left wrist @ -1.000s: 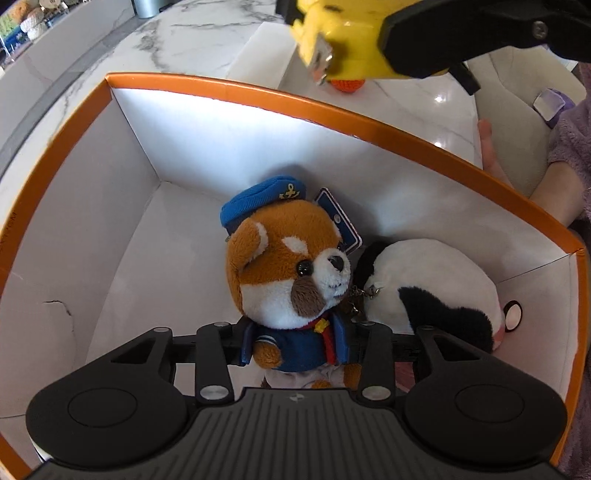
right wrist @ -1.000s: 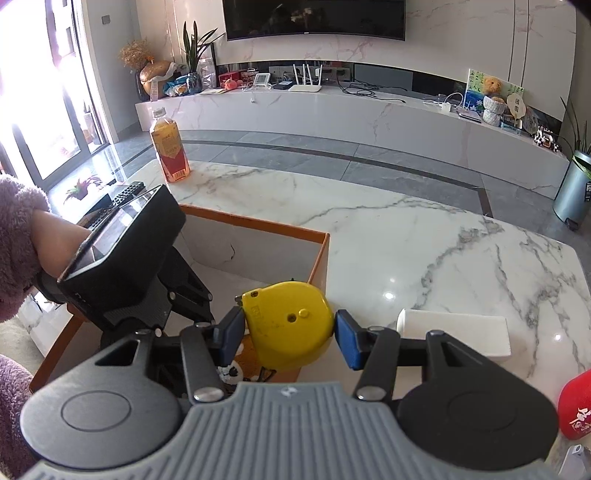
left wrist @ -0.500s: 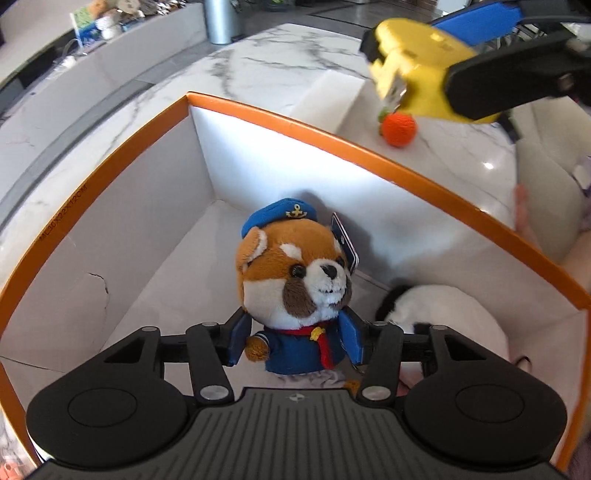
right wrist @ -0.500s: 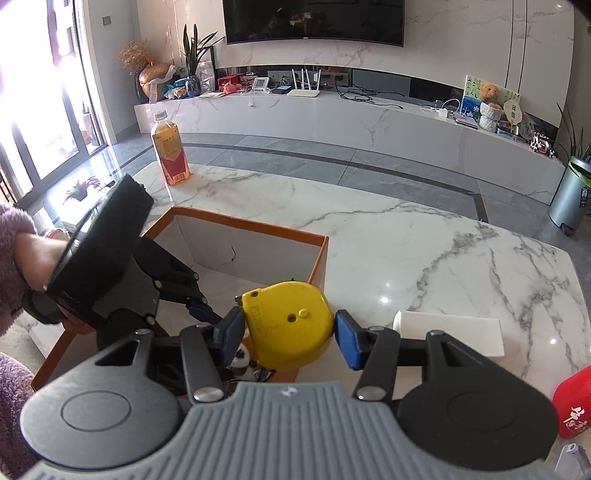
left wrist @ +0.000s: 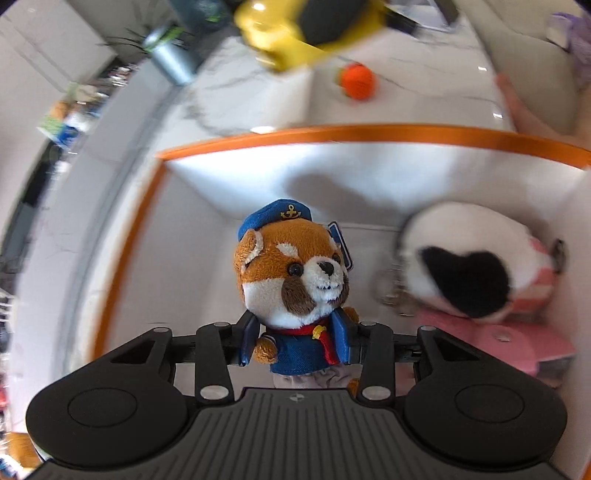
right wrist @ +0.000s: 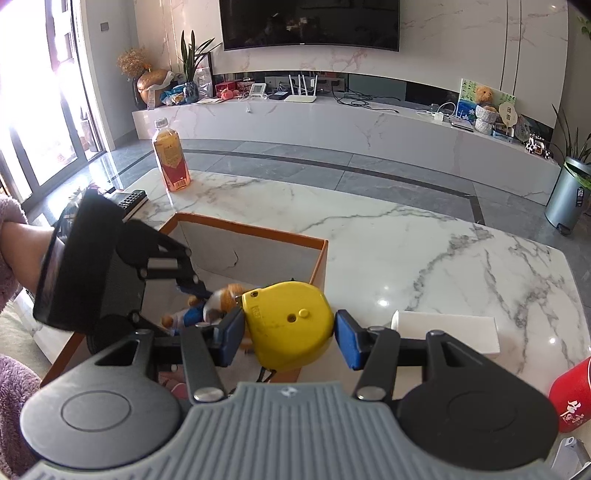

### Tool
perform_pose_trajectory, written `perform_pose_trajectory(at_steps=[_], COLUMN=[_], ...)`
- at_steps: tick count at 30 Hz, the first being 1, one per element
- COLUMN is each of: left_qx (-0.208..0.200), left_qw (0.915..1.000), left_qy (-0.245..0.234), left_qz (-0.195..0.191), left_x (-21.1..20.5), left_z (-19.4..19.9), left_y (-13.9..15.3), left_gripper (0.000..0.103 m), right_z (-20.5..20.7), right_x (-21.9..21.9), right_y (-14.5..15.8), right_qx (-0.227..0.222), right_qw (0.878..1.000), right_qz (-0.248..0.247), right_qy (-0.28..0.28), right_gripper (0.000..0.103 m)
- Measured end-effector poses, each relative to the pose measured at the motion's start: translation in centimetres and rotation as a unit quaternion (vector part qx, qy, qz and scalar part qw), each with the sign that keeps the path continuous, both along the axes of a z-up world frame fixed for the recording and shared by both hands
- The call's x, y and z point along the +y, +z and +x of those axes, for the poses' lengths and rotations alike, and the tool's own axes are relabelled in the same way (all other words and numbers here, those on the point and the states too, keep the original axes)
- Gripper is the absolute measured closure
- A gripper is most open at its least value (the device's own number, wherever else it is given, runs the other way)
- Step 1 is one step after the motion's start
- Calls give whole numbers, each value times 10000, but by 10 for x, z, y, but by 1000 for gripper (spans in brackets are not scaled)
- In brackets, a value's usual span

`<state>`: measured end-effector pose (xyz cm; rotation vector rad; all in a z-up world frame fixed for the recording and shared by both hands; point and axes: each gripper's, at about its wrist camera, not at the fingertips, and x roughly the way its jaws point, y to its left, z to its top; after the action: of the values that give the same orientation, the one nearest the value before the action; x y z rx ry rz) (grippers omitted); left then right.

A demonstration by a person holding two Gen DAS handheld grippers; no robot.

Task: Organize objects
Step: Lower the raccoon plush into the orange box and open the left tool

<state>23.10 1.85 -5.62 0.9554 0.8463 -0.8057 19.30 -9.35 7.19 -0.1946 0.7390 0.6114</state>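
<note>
Item one: a small plush red panda in a blue sailor cap and blue jacket with a red neckerchief [left wrist: 295,280]. We are holding it upright in the left gripper [left wrist: 297,341], whose blue-padded jaws are closing on its torso from both sides; it is hanging inside the box rather than resting on the floor of it, as far as we can tell. In the right wrist view the same toy [right wrist: 207,308] is showing partly behind the other gripper's load.

Item two: a yellow plastic tape-measure case [right wrist: 290,326]. We are gripping it in the right gripper [right wrist: 290,338], jaws pressing on its two sides, above the near corner of the box. From the left wrist it is appearing blurred at the top of the view [left wrist: 291,33].

Item three: a white cardboard box with an orange rim [left wrist: 369,133], open-topped, sitting on the white marble tabletop [right wrist: 406,251]. Lying inside it, right of the panda: a round black-and-white plush toy [left wrist: 465,258] resting on a flat pink item [left wrist: 517,347] that we cannot identify.

Items on the tabletop outside the box: a small orange ball [left wrist: 357,81], a flat white rectangular block [right wrist: 447,330] just beyond the right jaws, a bottle of amber drink with a red label [right wrist: 170,155] at the far corner, a black remote control [right wrist: 129,199], and a red can [right wrist: 570,398] at the right edge.
</note>
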Motion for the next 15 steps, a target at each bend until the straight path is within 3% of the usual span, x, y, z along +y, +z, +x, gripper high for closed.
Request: perform_pose_trajectory(at_steps=[9,15], left_qx=[664,1237], left_qw=[9964,9794], left_qy=[293,786], left_qz=[-431,-1387], left_x=[8,26], left_z=[16,26], left_y=[-1,24], left_gripper=[50,47], right_z=[-2,-1], right_x=[4,4], right_y=[-5,-7], right_qx=[198,219], right_qw=[9998,9997], right_qz=[-21,-43], right_qy=[41,12], right_gripper=[48,48])
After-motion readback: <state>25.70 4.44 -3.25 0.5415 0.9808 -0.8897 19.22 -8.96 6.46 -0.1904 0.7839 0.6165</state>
